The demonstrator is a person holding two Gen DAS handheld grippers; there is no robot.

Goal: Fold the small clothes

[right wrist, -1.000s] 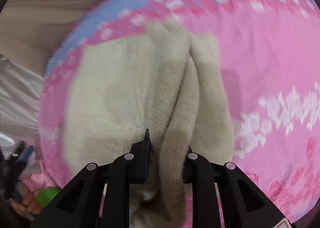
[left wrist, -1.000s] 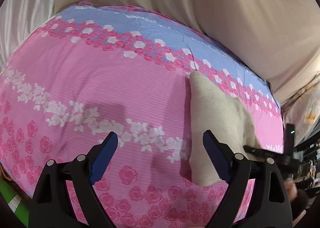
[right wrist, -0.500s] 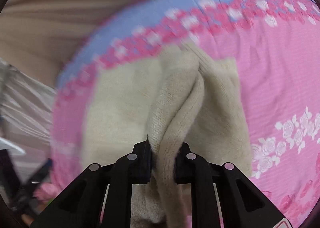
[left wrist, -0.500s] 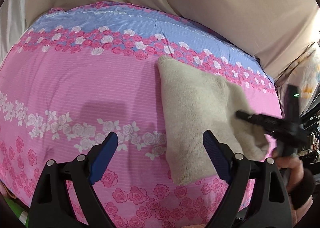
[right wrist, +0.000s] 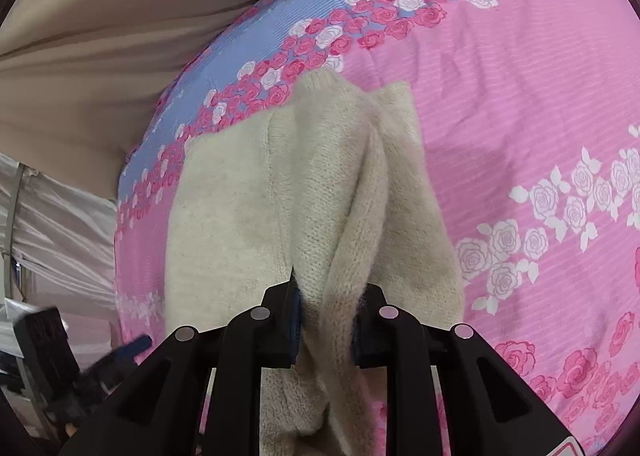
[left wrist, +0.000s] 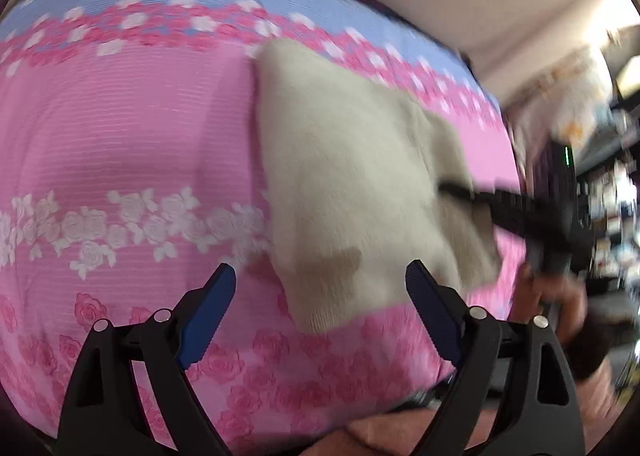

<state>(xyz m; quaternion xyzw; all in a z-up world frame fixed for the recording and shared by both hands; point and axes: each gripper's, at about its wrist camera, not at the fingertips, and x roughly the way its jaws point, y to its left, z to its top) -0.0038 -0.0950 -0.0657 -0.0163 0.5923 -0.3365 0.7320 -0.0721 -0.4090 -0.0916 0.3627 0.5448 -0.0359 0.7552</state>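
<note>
Sweater [right wrist: 320, 191] pinched; right jaws opening.

- Left of the beige knit garment [left wrist: 344, 191], the pink floral bedspread [left wrist: 120, 127] lies bare, with open room for a gripper to pass.
- At the garment's right end, the right gripper [left wrist: 452, 191] and a hand [left wrist: 560, 296] block the way.
- Beige fabric [right wrist: 100, 35] rises beyond the bed's far edge.
</note>
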